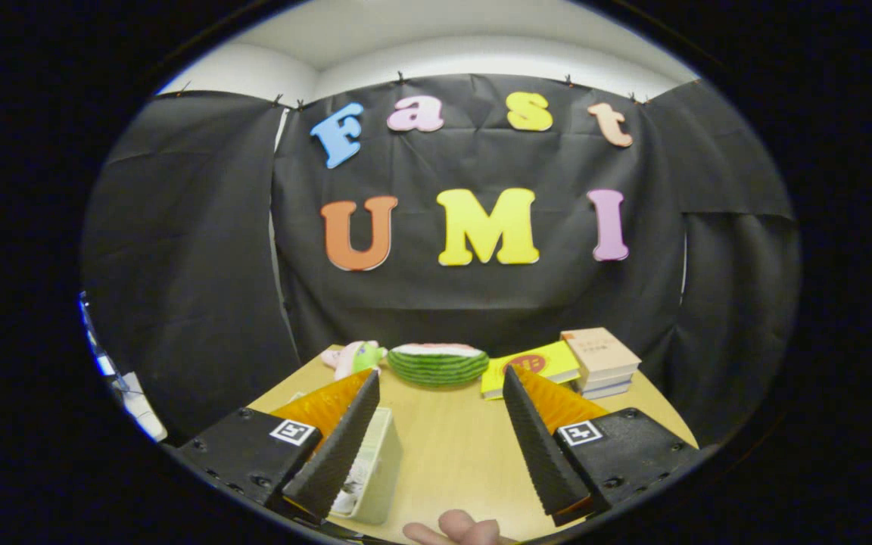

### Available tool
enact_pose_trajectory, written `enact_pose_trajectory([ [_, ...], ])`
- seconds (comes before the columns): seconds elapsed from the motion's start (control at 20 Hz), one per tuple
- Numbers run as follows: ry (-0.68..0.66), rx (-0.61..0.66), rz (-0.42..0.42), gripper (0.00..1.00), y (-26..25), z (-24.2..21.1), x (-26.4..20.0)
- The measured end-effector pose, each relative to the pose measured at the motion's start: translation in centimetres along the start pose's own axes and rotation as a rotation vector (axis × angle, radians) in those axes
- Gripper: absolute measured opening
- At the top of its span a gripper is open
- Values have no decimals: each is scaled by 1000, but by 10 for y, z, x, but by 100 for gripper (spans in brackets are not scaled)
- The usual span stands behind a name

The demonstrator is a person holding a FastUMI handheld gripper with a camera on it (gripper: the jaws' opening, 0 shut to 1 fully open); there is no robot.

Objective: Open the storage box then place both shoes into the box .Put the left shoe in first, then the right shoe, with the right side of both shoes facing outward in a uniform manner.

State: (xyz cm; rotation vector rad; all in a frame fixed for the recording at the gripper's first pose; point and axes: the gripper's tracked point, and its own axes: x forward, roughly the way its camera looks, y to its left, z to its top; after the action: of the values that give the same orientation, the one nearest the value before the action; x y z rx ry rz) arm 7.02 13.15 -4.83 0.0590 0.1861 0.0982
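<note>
My tool (436, 446) is wide open, gripping nothing, above the worktop (451, 454). Near my left finger I see a pale box (375, 469); I cannot tell if it is the storage box, or open. So I cannot judge progress.

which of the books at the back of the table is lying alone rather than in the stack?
The yellow book, flat on the table beside the watermelon-slice toy. The stacked books are pale, piled beside it. The gripper is open, well short of both.
</note>
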Motion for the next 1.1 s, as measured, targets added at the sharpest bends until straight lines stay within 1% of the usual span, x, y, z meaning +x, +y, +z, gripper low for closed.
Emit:
enact_pose_trajectory([
  [0.15,-64,18,-59,100,-29,1,-20],
  [0.3,-108,-20,-106,100,-48,-7,-36],
  [0.45,-153,-20,-113,100,-47,-15,-54],
  [0.65,-139,-26,-45,100,-20,-42,-70],
  [0.8,-153,-38,-24,100,-8,-49,-78],
  [0.9,-128,-12,-9,100,-5,-61,-80],
  [1.1,-103,8,-27,100,-14,-74,-80],
])
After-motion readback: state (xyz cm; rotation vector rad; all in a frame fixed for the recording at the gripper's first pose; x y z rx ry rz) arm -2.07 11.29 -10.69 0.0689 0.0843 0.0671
